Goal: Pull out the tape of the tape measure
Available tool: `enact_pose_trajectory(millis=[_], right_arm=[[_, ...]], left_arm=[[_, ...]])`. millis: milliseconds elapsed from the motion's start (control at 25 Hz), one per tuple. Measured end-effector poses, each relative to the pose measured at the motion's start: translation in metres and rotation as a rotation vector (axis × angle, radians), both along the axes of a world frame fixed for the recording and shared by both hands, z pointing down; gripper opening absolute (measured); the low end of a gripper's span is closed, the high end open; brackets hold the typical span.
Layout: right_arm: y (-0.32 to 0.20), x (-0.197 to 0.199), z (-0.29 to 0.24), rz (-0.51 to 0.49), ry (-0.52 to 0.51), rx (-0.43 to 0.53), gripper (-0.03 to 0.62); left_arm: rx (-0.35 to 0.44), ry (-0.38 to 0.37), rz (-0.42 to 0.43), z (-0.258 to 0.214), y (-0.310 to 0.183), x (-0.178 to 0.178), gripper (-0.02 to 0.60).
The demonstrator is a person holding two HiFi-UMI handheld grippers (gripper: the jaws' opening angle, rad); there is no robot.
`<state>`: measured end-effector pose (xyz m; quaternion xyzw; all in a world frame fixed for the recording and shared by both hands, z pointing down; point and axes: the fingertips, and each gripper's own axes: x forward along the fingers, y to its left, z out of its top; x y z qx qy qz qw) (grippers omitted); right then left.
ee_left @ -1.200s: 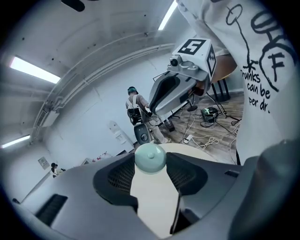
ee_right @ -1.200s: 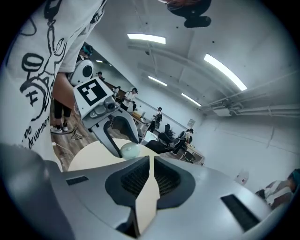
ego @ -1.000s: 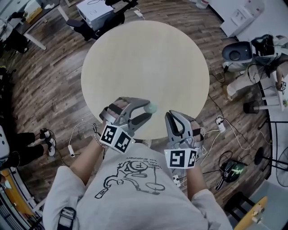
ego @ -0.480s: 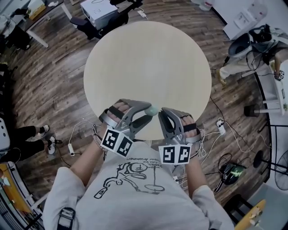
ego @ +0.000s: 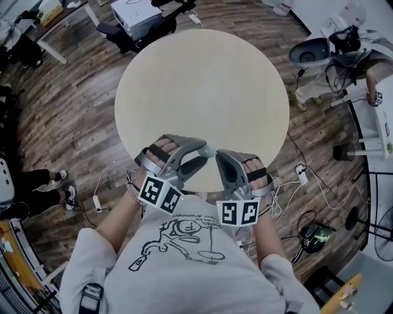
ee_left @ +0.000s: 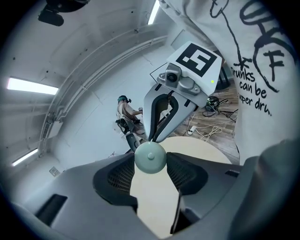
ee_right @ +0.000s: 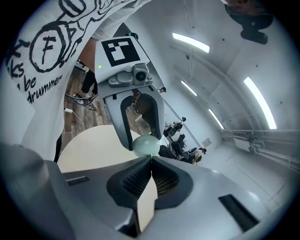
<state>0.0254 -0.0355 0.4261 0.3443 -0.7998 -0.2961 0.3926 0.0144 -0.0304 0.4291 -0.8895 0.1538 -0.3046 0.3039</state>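
Observation:
A small pale green round tape measure [ego: 209, 150] hangs over the near edge of the round table [ego: 202, 80]. My left gripper [ego: 203, 153] is shut on it, one pad against each side of the disc [ee_left: 150, 158]. My right gripper [ego: 219, 156] faces it from the right. In the right gripper view its jaws meet at the tips [ee_right: 151, 159], right at the rim of the tape measure [ee_right: 146, 145], where a tiny tab shows pinched between them. No length of tape shows.
The person holding the grippers stands against the table's near edge, in a grey printed shirt [ego: 184, 245]. Cables and a power strip [ego: 301, 172] lie on the wood floor at the right. Office chairs and a box [ego: 132, 12] stand beyond the table's far side.
My right gripper has moved left toward the tape measure and rolled; its tips now sit at the disc's rim. The left gripper with the tape measure has stayed put.

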Motion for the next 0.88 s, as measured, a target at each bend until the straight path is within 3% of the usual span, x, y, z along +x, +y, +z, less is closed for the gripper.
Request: enact_pose_trajectory(millis=[560, 880], right_arm=[[-0.005, 0.005, -0.004, -0.03, -0.01, 0.025, 0.011], [-0.004, 0.006, -0.006, -0.025, -0.024, 0.024, 0.012]], left_arm=[[0.022, -0.011, 0.007, 0.003, -0.01, 0.007, 0.267], [0.033, -0.011, 0.023, 0.003, -0.008, 0.01, 0.245]])
